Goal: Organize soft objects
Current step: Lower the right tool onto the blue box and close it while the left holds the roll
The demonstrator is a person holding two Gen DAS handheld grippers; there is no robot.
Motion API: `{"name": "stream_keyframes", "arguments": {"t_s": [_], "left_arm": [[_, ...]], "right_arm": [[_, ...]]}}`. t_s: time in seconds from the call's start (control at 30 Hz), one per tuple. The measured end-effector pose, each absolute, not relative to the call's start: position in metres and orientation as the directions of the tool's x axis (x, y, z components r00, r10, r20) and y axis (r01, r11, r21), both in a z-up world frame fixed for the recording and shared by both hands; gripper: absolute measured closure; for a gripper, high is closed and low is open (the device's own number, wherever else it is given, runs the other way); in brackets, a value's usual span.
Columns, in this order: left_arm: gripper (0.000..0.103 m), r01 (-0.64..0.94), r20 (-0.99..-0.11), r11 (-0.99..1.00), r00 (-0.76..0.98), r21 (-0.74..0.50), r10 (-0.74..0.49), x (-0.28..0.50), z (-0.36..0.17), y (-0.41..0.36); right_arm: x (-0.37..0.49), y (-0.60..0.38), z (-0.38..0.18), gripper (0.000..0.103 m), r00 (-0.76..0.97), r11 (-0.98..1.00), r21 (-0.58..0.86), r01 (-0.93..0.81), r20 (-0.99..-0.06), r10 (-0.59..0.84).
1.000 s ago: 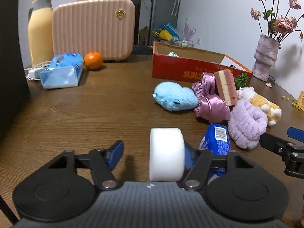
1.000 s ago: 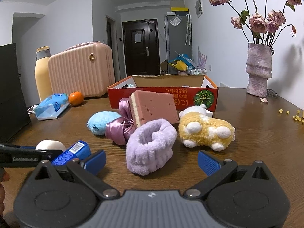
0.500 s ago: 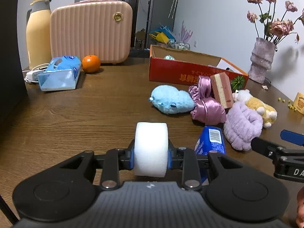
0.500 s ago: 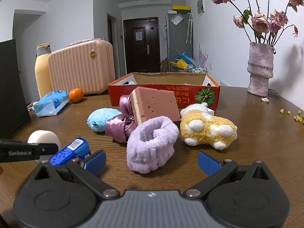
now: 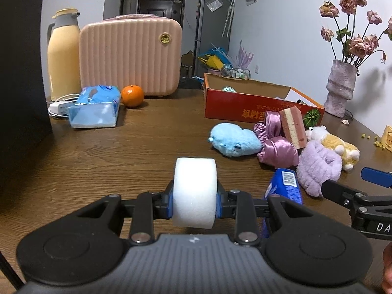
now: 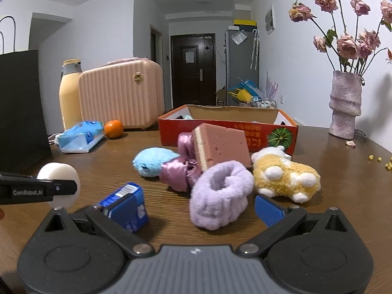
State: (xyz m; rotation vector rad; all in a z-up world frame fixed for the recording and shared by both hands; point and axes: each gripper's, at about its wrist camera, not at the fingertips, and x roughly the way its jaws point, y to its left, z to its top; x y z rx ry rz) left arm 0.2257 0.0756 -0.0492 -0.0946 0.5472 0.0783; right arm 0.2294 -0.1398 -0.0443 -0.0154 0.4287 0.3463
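My left gripper [image 5: 194, 202] is shut on a white round sponge [image 5: 195, 191] and holds it above the wooden table; the sponge also shows in the right wrist view [image 6: 60, 178]. My right gripper [image 6: 181, 210] is open and empty, just in front of a purple fluffy headband [image 6: 220, 201]. Behind it lie a blue plush [image 6: 153, 160], a pink satin scrunchie [image 6: 180, 175], a pink sponge block [image 6: 220, 148] and a yellow plush toy [image 6: 285, 177]. An open red cardboard box [image 6: 227, 128] stands behind them.
A blue packet [image 6: 127, 204] lies by my right gripper's left finger. A tissue pack [image 5: 94, 106], an orange [image 5: 132, 96], a pink case [image 5: 131, 55] and a yellow thermos [image 5: 63, 54] stand at the back left. A vase [image 6: 345, 105] of flowers stands right. A black bag [image 6: 22, 107] stands left.
My left gripper has closed on the white sponge and lifted it off the table. My right gripper has stayed open and edged slightly forward.
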Motion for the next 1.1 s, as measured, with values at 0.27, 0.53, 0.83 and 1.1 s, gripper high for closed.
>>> {"name": "stream_keyframes", "arguments": {"t_s": [0.27, 0.53, 0.83, 1.1], "left_arm": [[0.073, -0.109, -0.502, 0.992, 0.862, -0.065, 0.062, 0.216, -0.047, 0.089], [0.073, -0.115, -0.488, 0.991, 0.87, -0.068, 0.067, 0.209, -0.045, 0.102], [0.073, -0.121, -0.484, 0.99, 0.872, -0.066, 0.075, 0.206, -0.044, 0.112], [0.073, -0.122, -0.479, 0.99, 0.875, -0.069, 0.074, 0.205, -0.043, 0.114]], "right_arm": [[0.22, -0.117, -0.042, 0.0, 0.848, 0.929, 0.066, -0.364, -0.389, 0.359], [0.214, -0.087, -0.042, 0.0, 0.841, 0.922, 0.036, -0.385, -0.397, 0.367], [0.22, -0.062, -0.048, 0.0, 0.835, 0.938, 0.0, -0.347, -0.456, 0.309], [0.228, -0.047, -0.055, 0.004, 0.813, 0.943, -0.005, -0.332, -0.507, 0.284]]}}
